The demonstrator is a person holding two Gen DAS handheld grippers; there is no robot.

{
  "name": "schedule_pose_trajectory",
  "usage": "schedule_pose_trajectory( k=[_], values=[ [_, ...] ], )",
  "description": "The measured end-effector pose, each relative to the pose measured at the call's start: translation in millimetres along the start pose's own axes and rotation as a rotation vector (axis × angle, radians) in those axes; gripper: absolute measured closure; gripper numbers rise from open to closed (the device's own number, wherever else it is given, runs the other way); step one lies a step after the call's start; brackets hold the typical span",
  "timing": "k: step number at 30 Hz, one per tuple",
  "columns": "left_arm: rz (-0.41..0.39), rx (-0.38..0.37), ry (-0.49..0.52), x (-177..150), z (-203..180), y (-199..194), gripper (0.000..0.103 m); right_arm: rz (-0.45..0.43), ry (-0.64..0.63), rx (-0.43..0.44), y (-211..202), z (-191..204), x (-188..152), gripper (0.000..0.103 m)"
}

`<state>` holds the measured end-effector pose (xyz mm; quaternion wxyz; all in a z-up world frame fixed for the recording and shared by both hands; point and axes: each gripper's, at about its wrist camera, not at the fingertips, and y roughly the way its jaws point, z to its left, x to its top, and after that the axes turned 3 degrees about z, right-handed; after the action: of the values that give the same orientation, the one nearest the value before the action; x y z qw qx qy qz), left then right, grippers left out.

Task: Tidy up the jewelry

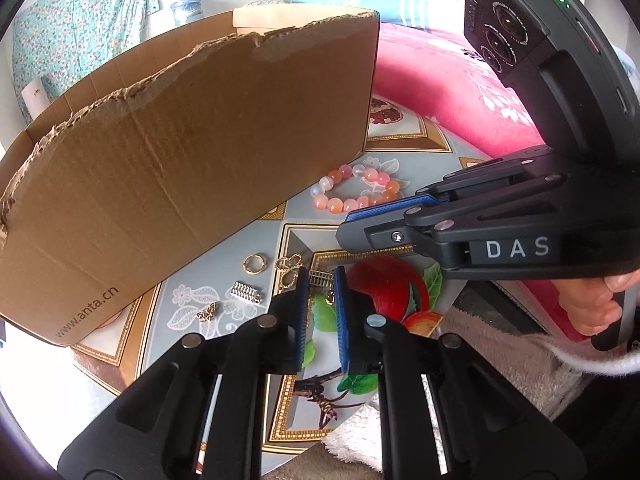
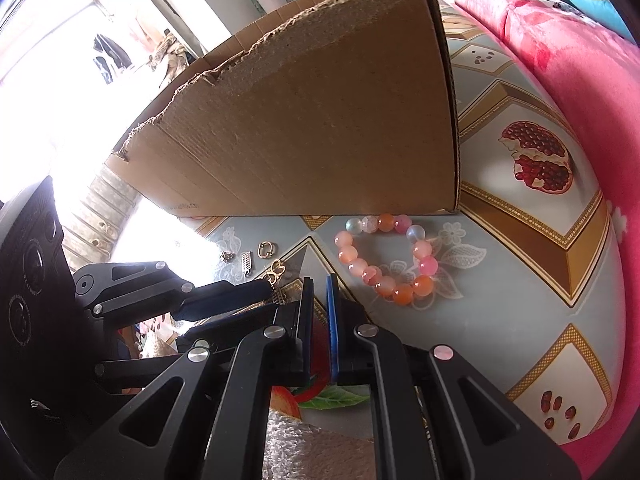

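Note:
A torn-edged cardboard box stands on the fruit-print tablecloth. In front of it lie a pink-and-orange bead bracelet, a gold ring, a gold butterfly-shaped piece, a silver comb-like piece and a small gold chain cluster. My left gripper points down at the cloth with a small gold grid-shaped earring pinched between its blue pads. My right gripper hovers just right of it, shut and empty, near the bracelet.
A pink blanket borders the table on the right. A hand holds the right gripper's handle. Fluffy pale fabric lies at the table's near edge. The box wall rises close behind the small jewelry.

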<state>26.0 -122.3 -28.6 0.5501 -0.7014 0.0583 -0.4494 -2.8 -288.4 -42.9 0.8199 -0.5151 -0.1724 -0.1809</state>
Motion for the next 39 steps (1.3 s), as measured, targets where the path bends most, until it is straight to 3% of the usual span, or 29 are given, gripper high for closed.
schedule_pose_trajectory(
  k=[2,3,18,21,25,31,33,35,39],
  values=[
    [-0.001,-0.017,-0.012,0.3,2.3,-1.0,0.093,0.000,-0.001,0.000,0.5,-0.1,0.1,0.096],
    [0.000,-0.031,-0.020,-1.2,5.1,-3.3,0.103,-0.001,-0.002,0.001,0.3,-0.3,0.1,0.096],
    [-0.039,-0.043,-0.023,-5.1,17.6,-26.2,0.103,0.006,-0.027,0.006,0.0,13.4,1.6,0.096],
    [-0.029,-0.010,0.003,-5.4,15.8,-24.2,0.094,0.020,-0.091,0.017,-2.4,24.3,-0.5,0.095],
    [-0.017,-0.004,-0.009,-7.2,19.3,-20.8,0.093,0.027,-0.199,-0.021,-3.8,40.7,-3.1,0.077],
    [-0.021,-0.001,-0.034,-9.0,23.5,-20.7,0.093,0.063,-0.312,-0.078,12.4,62.6,-5.0,0.077],
    [-0.021,-0.002,-0.038,-9.8,24.5,-20.5,0.093,0.064,-0.360,-0.120,16.9,72.0,-7.8,0.080],
    [-0.020,-0.002,-0.040,-10.9,26.0,-21.1,0.093,0.080,-0.393,-0.171,20.2,81.2,-5.5,0.093],
    [-0.024,-0.008,-0.044,-10.6,27.1,-20.0,0.093,0.094,-0.354,-0.143,18.8,79.1,-1.8,0.098]
  ],
)
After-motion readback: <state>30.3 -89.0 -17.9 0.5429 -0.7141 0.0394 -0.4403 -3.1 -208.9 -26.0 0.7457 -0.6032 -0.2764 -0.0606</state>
